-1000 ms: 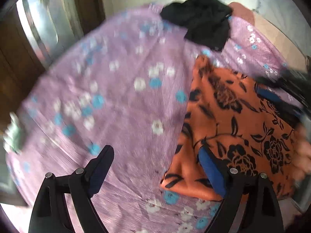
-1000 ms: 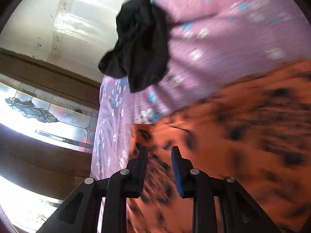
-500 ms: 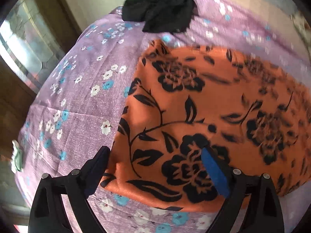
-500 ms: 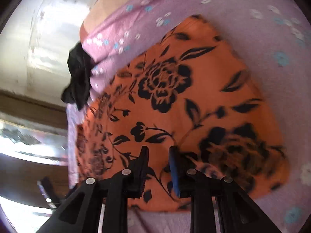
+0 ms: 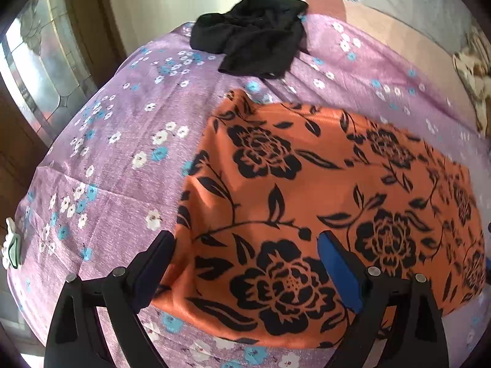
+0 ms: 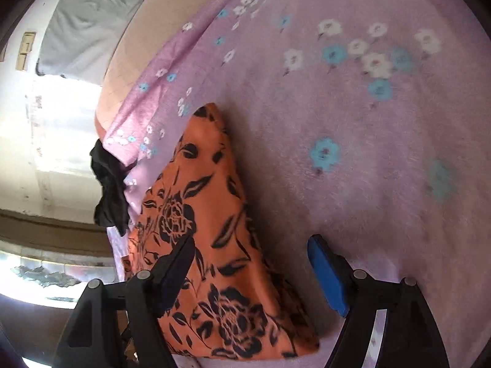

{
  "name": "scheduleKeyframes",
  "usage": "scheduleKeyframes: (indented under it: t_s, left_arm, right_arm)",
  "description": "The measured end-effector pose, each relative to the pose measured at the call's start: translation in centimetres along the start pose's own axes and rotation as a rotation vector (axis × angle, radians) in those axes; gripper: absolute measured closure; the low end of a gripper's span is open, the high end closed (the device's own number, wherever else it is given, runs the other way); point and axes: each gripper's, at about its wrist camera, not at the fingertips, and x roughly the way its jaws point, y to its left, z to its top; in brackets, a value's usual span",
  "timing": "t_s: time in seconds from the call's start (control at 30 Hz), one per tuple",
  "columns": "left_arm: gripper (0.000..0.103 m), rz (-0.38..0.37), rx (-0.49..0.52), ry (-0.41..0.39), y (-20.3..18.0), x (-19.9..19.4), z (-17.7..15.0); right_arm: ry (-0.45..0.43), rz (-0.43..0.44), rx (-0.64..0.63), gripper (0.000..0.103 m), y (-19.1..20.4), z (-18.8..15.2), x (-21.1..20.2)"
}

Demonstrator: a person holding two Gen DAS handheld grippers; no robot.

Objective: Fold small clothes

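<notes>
An orange cloth with black flowers [image 5: 322, 190] lies folded flat on the purple flowered bedsheet [image 5: 122, 153]. My left gripper [image 5: 245, 263] is open and empty, its fingers spread over the cloth's near left corner. In the right wrist view the same orange cloth [image 6: 214, 245] lies at the lower left. My right gripper [image 6: 251, 270] is open and empty, straddling the cloth's edge, with the blue pad [image 6: 325, 276] over bare sheet [image 6: 353, 107].
A crumpled black garment [image 5: 254, 36] lies at the far edge of the bed, also seen in the right wrist view [image 6: 109, 190]. A window and wooden frame [image 5: 36, 70] stand to the left. A patterned item [image 5: 472, 70] lies at the far right.
My right gripper has opened and let go of the orange cloth, which now lies flat. Both grippers have swung across the cloth; the left stayed open.
</notes>
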Motion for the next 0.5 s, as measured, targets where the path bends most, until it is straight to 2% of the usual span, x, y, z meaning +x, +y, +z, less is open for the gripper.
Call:
scheduleKeyframes:
  t_s: [0.07, 0.17, 0.27, 0.33, 0.37, 0.4, 0.43, 0.5]
  left_arm:
    - [0.009, 0.013, -0.023, -0.012, 0.8, -0.1, 0.4]
    - [0.009, 0.019, -0.058, -0.003, 2.0, 0.2, 0.7]
    - [0.009, 0.014, -0.074, 0.014, 2.6, 0.6, 0.7]
    - [0.009, 0.024, -0.077, 0.018, 2.9, 0.6, 0.8]
    - [0.009, 0.032, -0.081, 0.018, 3.2, 0.7, 0.9]
    - [0.009, 0.038, -0.086, 0.017, 3.5, 0.6, 0.9]
    - [0.009, 0.046, -0.099, 0.016, 4.0, 0.6, 1.0]
    - [0.009, 0.054, -0.13, 0.016, 5.1, 0.4, 1.2]
  right_arm:
    - [0.035, 0.049, -0.043, 0.024, 0.8, -0.2, 1.6]
    - [0.041, 0.039, -0.126, 0.024, 2.0, -0.1, 3.4]
    - [0.04, 0.074, -0.174, 0.027, 2.6, -0.2, 4.3]
    - [0.033, 0.072, -0.181, 0.044, 2.8, -0.3, 4.0]
    - [0.043, 0.078, -0.171, 0.07, 2.9, -0.3, 4.1]
    - [0.063, 0.086, -0.155, 0.077, 3.0, -0.3, 4.5]
    - [0.076, 0.092, -0.134, 0.077, 3.4, -0.7, 4.6]
    - [0.048, 0.08, -0.18, 0.078, 5.0, -1.4, 3.9]
